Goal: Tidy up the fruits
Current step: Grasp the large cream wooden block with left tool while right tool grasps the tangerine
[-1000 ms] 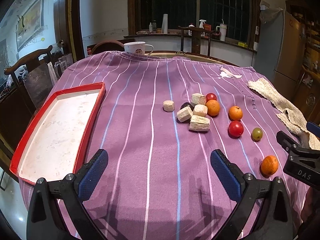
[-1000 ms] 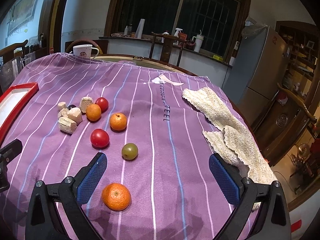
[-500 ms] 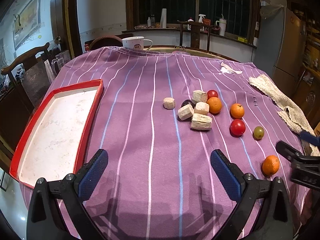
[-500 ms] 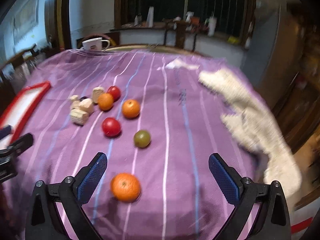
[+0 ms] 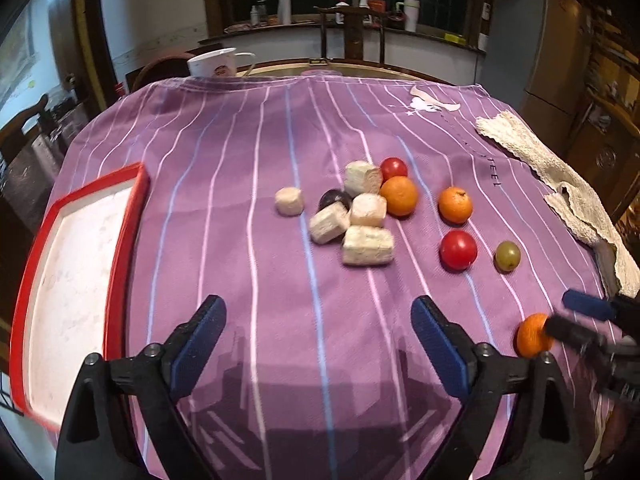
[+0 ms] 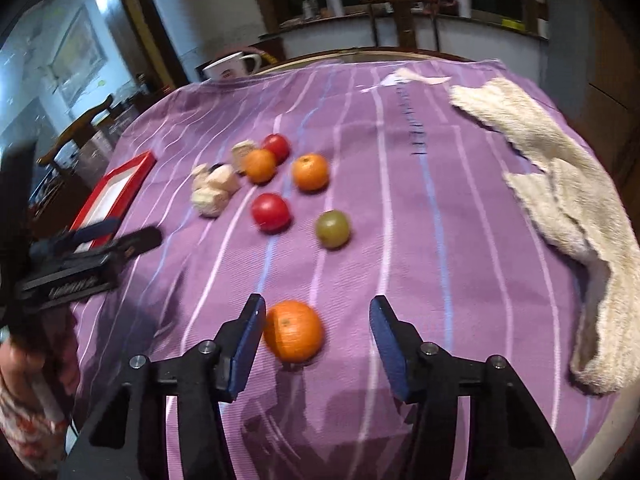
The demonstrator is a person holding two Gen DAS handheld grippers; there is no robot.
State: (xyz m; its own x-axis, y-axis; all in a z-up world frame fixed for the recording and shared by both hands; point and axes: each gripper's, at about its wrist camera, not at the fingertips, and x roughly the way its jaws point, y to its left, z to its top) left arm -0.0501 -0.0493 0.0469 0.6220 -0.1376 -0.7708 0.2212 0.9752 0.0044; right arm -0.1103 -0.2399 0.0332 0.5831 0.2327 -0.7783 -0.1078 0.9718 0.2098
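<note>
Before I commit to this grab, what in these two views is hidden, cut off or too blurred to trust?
- Right tool on the nearest orange: right wrist view is motion-blurred. Its jaws have just been closing; the left pad looks at the peel, the right pad stands clear.
- Same orange, left wrist view: the right tool's finger covers part of it.
- Dark fruit: mostly hidden by pale chunks.
- Red tray: near corner cut by the left tool's arm.

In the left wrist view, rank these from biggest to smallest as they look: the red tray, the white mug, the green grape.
1. Red tray, by far the largest.
2. White mug, though it sits farthest from the camera, so it looks smaller than it would up close.
3. Green grape, smallest.
</note>
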